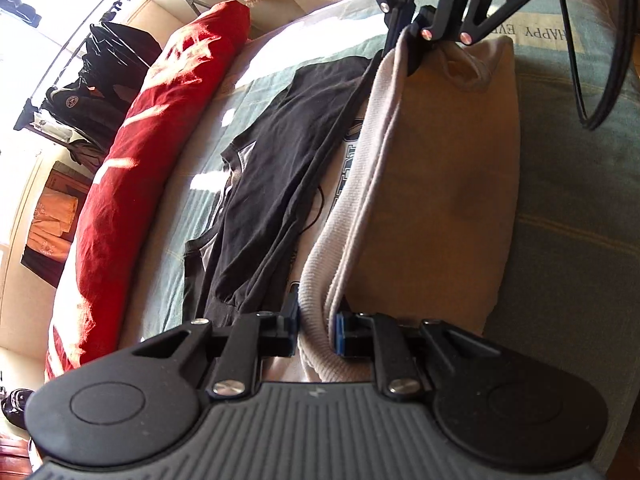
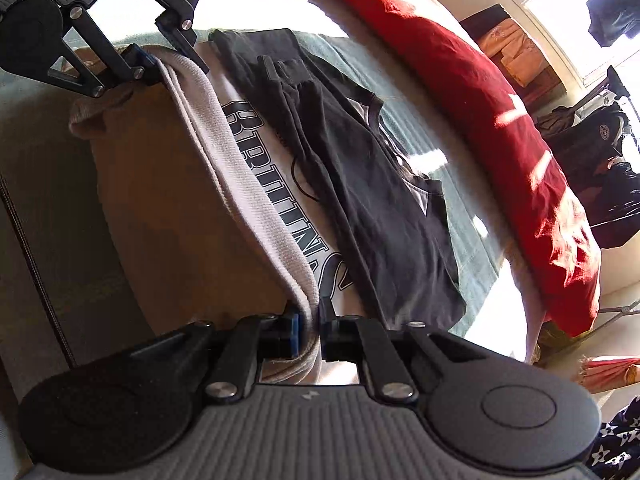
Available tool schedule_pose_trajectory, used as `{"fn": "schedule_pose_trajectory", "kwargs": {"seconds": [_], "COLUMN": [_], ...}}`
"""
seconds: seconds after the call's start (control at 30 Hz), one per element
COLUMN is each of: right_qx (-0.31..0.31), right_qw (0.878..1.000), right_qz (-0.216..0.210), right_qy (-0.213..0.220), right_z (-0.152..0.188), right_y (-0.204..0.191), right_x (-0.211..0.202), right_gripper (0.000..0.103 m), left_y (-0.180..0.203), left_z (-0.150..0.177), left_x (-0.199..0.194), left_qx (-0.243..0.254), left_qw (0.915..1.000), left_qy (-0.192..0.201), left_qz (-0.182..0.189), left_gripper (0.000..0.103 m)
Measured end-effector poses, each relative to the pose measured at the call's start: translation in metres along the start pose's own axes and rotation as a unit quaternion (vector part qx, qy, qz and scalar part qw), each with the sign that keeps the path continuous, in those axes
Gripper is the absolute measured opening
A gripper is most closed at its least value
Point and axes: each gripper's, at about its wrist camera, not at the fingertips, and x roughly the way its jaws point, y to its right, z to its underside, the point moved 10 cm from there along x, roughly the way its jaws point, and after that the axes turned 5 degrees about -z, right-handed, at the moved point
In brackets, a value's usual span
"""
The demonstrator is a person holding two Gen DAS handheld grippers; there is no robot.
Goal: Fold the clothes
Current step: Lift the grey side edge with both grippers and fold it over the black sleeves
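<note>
Garment: tan sweater (image 1: 440, 184) on the bed (image 1: 572, 240), ribbed hem (image 1: 360, 208) raised
Left gripper (image 1: 316, 330): fingers clenched on one hem end
Right gripper (image 2: 308, 330): fingers clenched on the other end
Axis: hem stretched straight between both grippers; body hangs to one side
Left view only: "HAPPY" print on the bed
Right view only: lettered shirt (image 2: 280, 152) under black clothes (image 2: 360, 184)

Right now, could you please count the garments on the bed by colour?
Beige sweatshirt, held by the left tongs and right tongs: 1
Black garment: 1
White printed shirt, partly covered: 1
Total: 3
</note>
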Motion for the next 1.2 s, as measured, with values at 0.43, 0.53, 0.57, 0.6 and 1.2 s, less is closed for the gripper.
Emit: {"fn": "schedule_pose_trajectory", "kwargs": {"seconds": [0.43,0.53,0.57,0.6,1.2], "right_qx": [0.007,0.008,0.009,0.008,0.023], "right_qw": [0.995,0.993,0.993,0.992,0.994], "right_qz": [0.100,0.116,0.119,0.122,0.104], "right_qy": [0.010,0.020,0.022,0.025,0.015], "right_z": [-0.045,-0.055,-0.058,-0.061,-0.072], "right_y": [0.078,0.098,0.105,0.110,0.152], "right_x": [0.048,0.060,0.066,0.071,0.169], "right_gripper": [0.010,0.010,0.010,0.010,0.011], "left_y": [-0.075,-0.094,-0.100,-0.105,-0.125], "left_z": [-0.016,-0.021,-0.023,-0.025,-0.016], "left_x": [0.057,0.074,0.080,0.085,0.181], "left_qx": [-0.050,-0.059,-0.064,-0.069,-0.108], "left_qw": [0.9980,0.9966,0.9961,0.9956,0.9930], "left_qy": [0.017,0.018,0.018,0.018,0.002], "left_qz": [-0.036,-0.054,-0.058,-0.062,-0.048], "left_gripper": [0.016,0.016,0.016,0.016,0.021]}}
